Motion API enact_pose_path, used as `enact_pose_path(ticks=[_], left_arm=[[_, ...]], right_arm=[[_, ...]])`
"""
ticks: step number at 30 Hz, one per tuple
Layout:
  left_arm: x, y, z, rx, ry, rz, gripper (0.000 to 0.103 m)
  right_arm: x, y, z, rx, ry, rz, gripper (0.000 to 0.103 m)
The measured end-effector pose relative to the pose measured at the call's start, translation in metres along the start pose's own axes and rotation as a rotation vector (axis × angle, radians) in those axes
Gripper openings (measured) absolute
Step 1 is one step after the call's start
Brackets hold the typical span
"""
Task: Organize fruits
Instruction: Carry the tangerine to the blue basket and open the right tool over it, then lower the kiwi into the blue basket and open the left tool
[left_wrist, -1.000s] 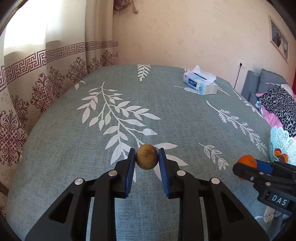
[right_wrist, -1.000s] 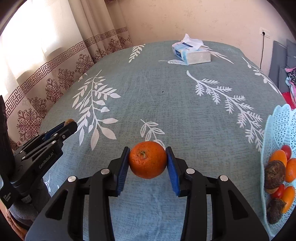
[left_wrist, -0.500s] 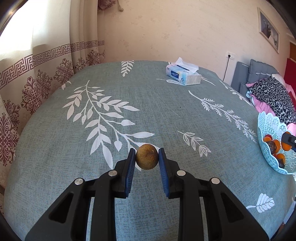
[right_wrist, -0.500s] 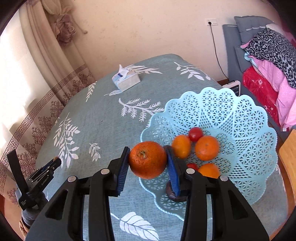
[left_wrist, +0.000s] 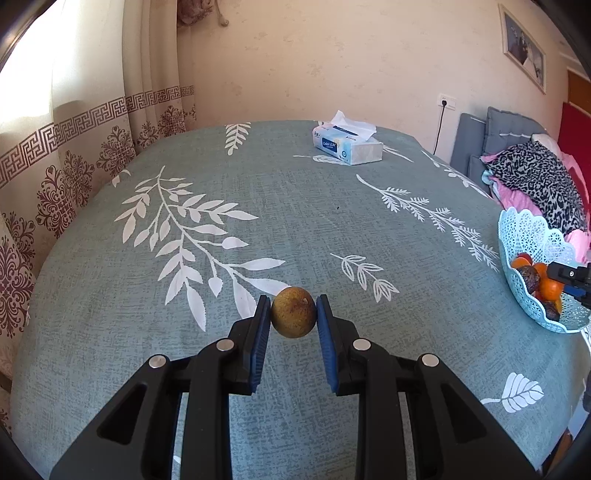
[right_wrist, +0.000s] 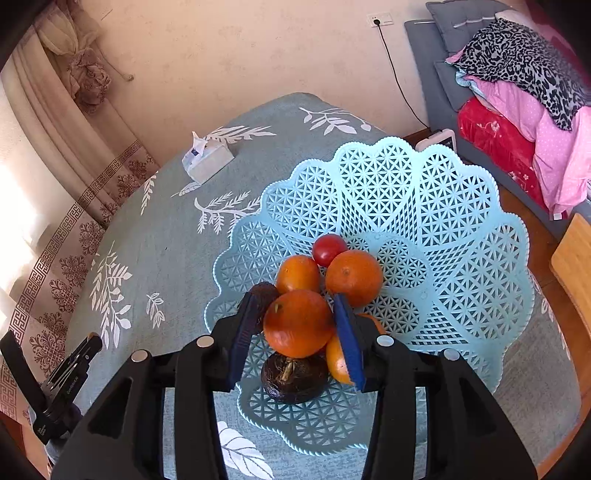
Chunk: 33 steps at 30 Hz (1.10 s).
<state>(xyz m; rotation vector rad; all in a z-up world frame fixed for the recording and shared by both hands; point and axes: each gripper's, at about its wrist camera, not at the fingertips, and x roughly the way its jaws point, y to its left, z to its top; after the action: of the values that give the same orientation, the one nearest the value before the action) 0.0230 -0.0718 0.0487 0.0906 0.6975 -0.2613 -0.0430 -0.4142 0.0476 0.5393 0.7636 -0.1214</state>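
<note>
Two hand-held grippers: left (left_wrist: 293, 317) pinching brown fruit (left_wrist: 293, 316) over bare worktop (left_wrist: 295, 221) middle; right (right_wrist: 297, 325) opening around orange (right_wrist: 298, 323) above basket (right_wrist: 443, 258) at worktop's right edge.

Small brownish-yellow round fruit (left_wrist: 293, 312), speckled skin, pinched between blue pads of left tool (left_wrist: 291, 321), above the teal leaf-print worktop (left_wrist: 221, 206). Large orange (right_wrist: 298, 323) between the opening pads of right tool (right_wrist: 295, 332), over pale-blue lattice basket (right_wrist: 461, 258). Basket holds two oranges (right_wrist: 354, 277), a red tomato (right_wrist: 328, 248), two dark brown wrinkled fruits (right_wrist: 293, 376).
</note>
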Motion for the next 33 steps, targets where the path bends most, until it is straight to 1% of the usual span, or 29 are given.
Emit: enact_pose_path(ticks=[4,10,12,15,22,26,29,33], left_arm=[[-0.004,-0.011,0.002,0.022,-0.003,-0.016,0.026],[-0.012,-0.041,0.009,0.08,-0.01,-0.068,0.026],[-0.014,-0.055,0.01,0.105,-0.012,-0.091,0.026],[-0.014,-0.077,0.011,0.149,-0.013,-0.128,0.026],[-0.016,-0.133,0.014,0.246,-0.028,-0.244,0.026],[-0.008,-0.164,0.016,0.28,0.002,-0.304,0.026],[-0.006,-0.183,0.015,0.302,0.019,-0.351,0.026],[-0.001,-0.204,0.015,0.338,0.023,-0.386,0.026]], right_arm=[[-0.015,-0.009,0.0,0.006,-0.043,-0.007,0.049],[-0.037,-0.022,-0.007,-0.02,-0.127,-0.075,0.049],[-0.042,-0.026,-0.01,-0.024,-0.157,-0.105,0.057],[-0.047,-0.034,-0.012,-0.015,-0.185,-0.127,0.058],[-0.055,-0.047,-0.01,0.016,-0.218,-0.126,0.058],[-0.059,-0.051,-0.01,0.013,-0.234,-0.131,0.058],[-0.061,-0.054,-0.011,0.016,-0.237,-0.115,0.058],[-0.064,-0.054,-0.011,0.013,-0.248,-0.111,0.058]])
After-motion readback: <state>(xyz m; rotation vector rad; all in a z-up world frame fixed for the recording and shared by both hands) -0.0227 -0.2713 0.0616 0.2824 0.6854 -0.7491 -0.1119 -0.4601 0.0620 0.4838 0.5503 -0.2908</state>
